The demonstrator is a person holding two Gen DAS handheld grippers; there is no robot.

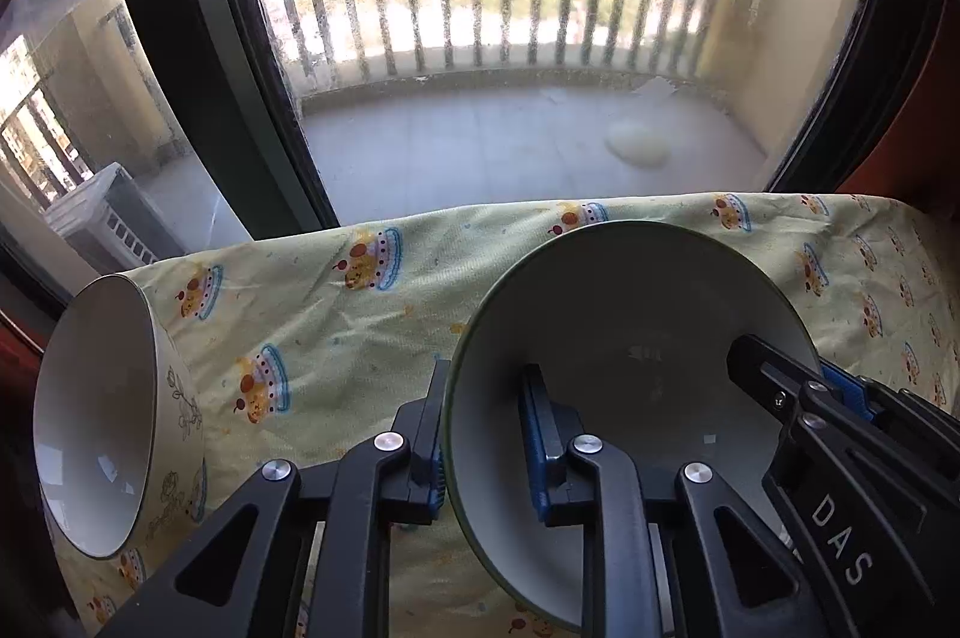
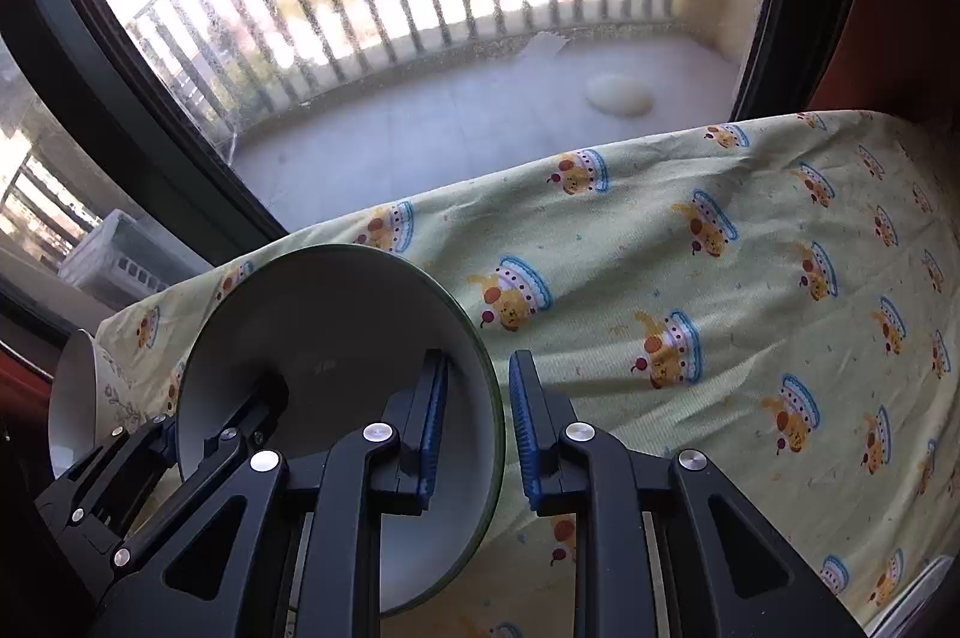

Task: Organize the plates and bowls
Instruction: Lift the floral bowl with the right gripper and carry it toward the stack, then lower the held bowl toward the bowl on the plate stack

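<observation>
Currently both tongs straddle opposite rims of one green-edged bowl (image 1: 630, 338), tilted on its side above the cartoon-print cloth (image 1: 336, 326) on the tabletop. Left tongs (image 1: 480, 452) are clamped on its left rim, one pad inside, one outside; right tongs (image 2: 474, 428) straddle the far rim, with a gap at the outer pad. White flower-patterned bowl (image 1: 96, 416) lies tipped at the cloth's left edge, apart from both.

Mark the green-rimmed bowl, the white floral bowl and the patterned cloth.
green-rimmed bowl (image 1: 636, 314): left wrist view, inner wall.
white floral bowl (image 1: 90, 416): left wrist view, inner surface.
patterned cloth (image 2: 750, 278): right wrist view, bare patch right of the bowls.
</observation>
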